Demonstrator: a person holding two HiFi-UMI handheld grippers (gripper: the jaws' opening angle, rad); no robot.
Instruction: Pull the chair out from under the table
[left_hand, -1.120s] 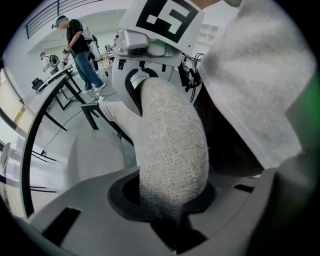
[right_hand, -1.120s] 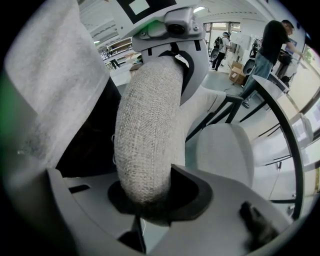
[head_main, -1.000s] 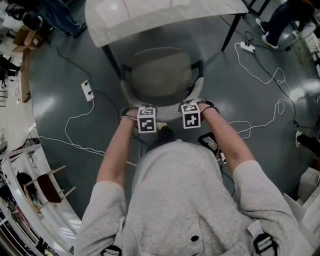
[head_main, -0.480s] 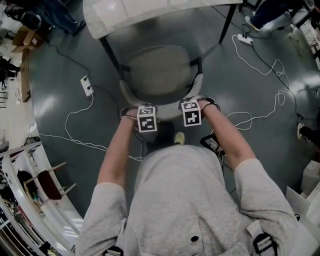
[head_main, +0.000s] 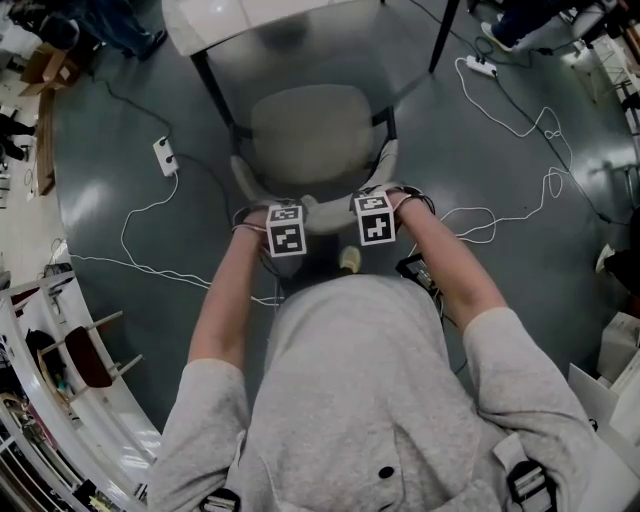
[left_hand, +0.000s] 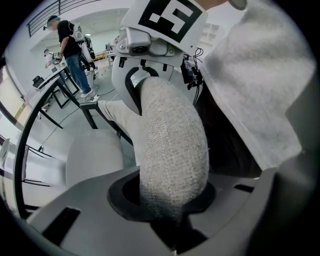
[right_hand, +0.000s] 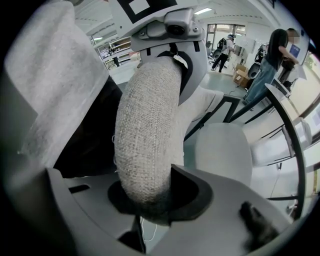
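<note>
The chair (head_main: 312, 135) has slid a fair bit away from the bench (head_main: 250, 20) over the last second. Before, the seat's far edge sat right at the bench's edge, tucked between its legs. Now there's a clear strip of floor (head_main: 440, 150) between them, and the whole seat is out in the open on the near side of the bench.

The grip hasn't changed. The left tool (left_hand: 170, 202) is closed partway, down onto the fabric-covered top rail (left_hand: 172, 145) of the chair's back. The right tool (right_hand: 150, 195) is pinched on the same rail a little further along. Both point steeply down.

I'd say the pull is mostly done, since the seat is free of the bench. The only thing I'd watch is the white cable (head_main: 150, 208) on the floor, also on the near side of the bench. A chair leg could snag it if the drag goes on.
</note>
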